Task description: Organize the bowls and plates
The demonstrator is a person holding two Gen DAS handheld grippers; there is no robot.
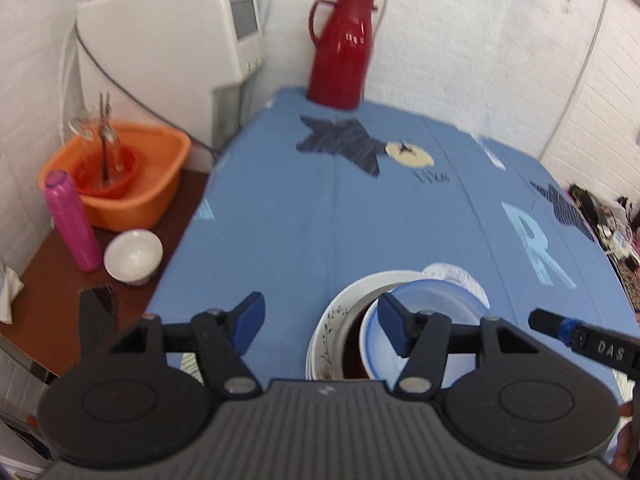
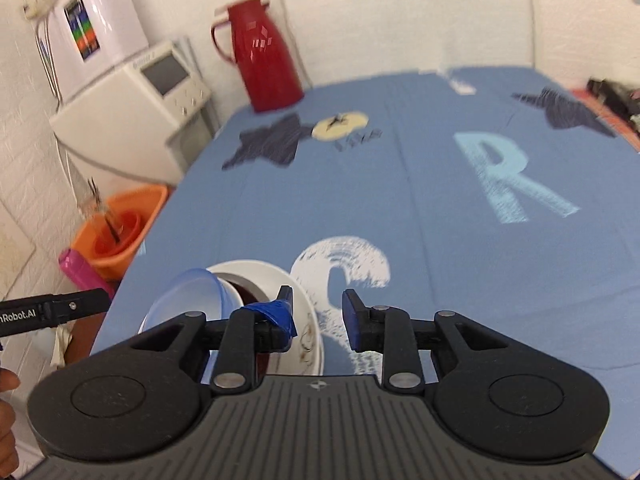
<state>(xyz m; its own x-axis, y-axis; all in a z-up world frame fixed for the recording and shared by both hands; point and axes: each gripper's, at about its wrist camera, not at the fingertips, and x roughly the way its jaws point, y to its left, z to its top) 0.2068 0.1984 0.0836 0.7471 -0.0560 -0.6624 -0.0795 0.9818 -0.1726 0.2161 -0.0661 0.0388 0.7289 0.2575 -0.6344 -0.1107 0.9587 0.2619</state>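
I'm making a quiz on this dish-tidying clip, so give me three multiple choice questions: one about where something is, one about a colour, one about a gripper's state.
1. Where is the red thermos?
A. At the table's far edge by the wall
B. Inside the orange basin
C. On the stacked plates

2. What colour is the tablecloth?
A. Green
B. Blue
C. Yellow

3. How are the left gripper jaws?
A. Shut on a bowl
B. Shut on nothing
C. Open, holding nothing

Answers: 1 A, it stands on the cloth's far end before the white wall. 2 B, blue with printed stars and letters. 3 C, a wide gap separates the pads.

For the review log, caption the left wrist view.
Open left gripper above stacked dishes on blue tablecloth.
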